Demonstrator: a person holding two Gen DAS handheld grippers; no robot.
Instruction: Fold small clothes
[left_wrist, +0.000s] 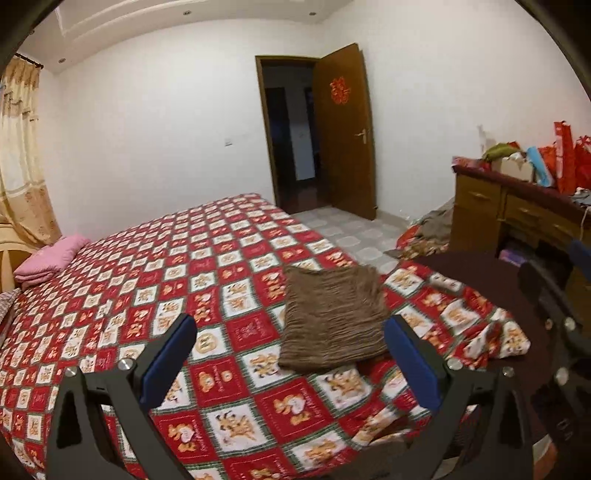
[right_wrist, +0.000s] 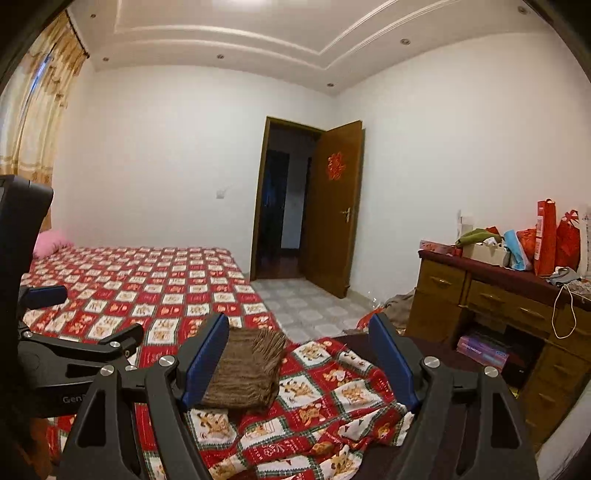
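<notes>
A brown ribbed garment (left_wrist: 332, 317) lies folded into a flat rectangle on the red patterned bedspread (left_wrist: 155, 280), near the bed's near right corner. My left gripper (left_wrist: 291, 334) is open and empty, held above the bed just short of the garment. My right gripper (right_wrist: 299, 334) is open and empty too; the garment (right_wrist: 247, 369) lies below, by its left finger. The left gripper (right_wrist: 70, 350) shows at the left edge of the right wrist view. The right gripper's black frame (left_wrist: 550, 302) shows at the right of the left wrist view.
A pink folded quilt (left_wrist: 51, 258) lies at the bed's far left. A wooden desk (right_wrist: 491, 306) with red bags stands at the right. A cloth heap (left_wrist: 424, 232) lies on the tiled floor. The wooden door (left_wrist: 343, 133) stands open. Curtains (left_wrist: 22, 155) hang at the left.
</notes>
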